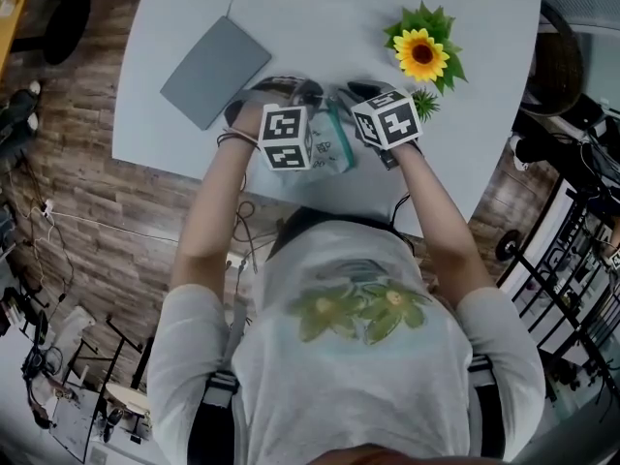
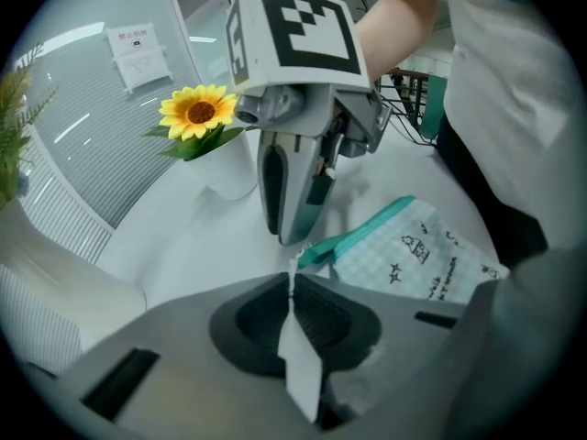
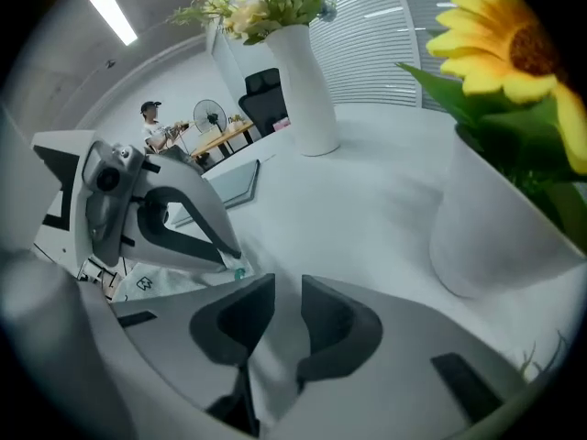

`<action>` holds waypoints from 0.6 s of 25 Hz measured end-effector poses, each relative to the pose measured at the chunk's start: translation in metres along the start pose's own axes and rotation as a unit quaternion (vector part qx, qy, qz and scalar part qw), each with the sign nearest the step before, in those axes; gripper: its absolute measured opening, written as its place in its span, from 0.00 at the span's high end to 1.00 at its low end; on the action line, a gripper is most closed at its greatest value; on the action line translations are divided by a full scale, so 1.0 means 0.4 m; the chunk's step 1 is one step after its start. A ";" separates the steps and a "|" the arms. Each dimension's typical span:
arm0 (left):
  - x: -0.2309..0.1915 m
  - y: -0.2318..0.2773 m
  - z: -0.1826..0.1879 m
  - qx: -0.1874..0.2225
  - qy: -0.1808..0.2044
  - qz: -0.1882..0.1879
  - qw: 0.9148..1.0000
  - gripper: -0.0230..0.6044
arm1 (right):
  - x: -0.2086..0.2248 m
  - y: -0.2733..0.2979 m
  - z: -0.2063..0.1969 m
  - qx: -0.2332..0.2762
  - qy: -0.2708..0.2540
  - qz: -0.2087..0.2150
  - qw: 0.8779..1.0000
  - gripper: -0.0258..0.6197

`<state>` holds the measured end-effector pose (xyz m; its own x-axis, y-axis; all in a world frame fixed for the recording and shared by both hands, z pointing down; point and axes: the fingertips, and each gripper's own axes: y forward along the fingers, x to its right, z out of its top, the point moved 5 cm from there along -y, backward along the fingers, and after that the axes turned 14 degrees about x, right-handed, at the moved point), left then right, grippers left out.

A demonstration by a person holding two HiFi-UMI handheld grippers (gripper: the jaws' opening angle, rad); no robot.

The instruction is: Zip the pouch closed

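Observation:
A white pouch (image 2: 424,255) with black print and a teal zipper strip (image 2: 362,235) lies on the white table, between the two marker cubes in the head view (image 1: 334,145). My left gripper (image 2: 292,287) is shut on a thin white edge of the pouch at the zipper's end. The right gripper (image 2: 292,238) points down with its tips right at that same end of the zipper. In its own view the right gripper (image 3: 287,287) has its jaws apart, with only table showing in the gap. The left gripper (image 3: 229,257) sits just to its left over the pouch (image 3: 138,284).
A sunflower in a white pot (image 1: 422,54) stands to the right of the grippers, close to the right gripper (image 3: 500,218). A grey flat pad (image 1: 215,70) lies at the left. A tall white vase of flowers (image 3: 307,81) stands farther back. The table's near edge (image 1: 194,168) lies beneath the forearms.

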<state>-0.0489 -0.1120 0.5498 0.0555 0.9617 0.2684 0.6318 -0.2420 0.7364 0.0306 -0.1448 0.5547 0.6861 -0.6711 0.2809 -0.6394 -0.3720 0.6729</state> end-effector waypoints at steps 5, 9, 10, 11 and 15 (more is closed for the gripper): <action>0.003 0.001 -0.001 0.000 -0.005 -0.002 1.000 0.93 | -0.007 -0.017 -0.013 -0.009 -0.053 0.021 0.998 0.80; 0.003 0.010 -0.005 0.000 -0.008 -0.002 1.000 0.93 | -0.035 -0.024 -0.019 -0.014 -0.150 0.065 0.986 0.80; 0.002 0.011 -0.004 0.000 -0.007 -0.001 1.000 0.93 | -0.043 -0.024 -0.024 -0.019 -0.172 0.075 0.982 0.80; 0.001 0.011 -0.004 0.000 -0.006 -0.001 1.000 0.93 | -0.048 -0.022 -0.030 -0.023 -0.192 0.082 0.978 0.80; 0.006 0.010 -0.003 0.000 -0.008 -0.007 1.000 0.93 | -0.059 -0.017 -0.040 -0.027 -0.259 0.087 0.962 0.80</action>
<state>-0.0470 -0.1110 0.5543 0.0581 0.9669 0.2485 0.6323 -0.2283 0.7403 0.0242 -0.1161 0.5544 0.2966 -0.9547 0.0231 -0.7003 -0.2010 0.6850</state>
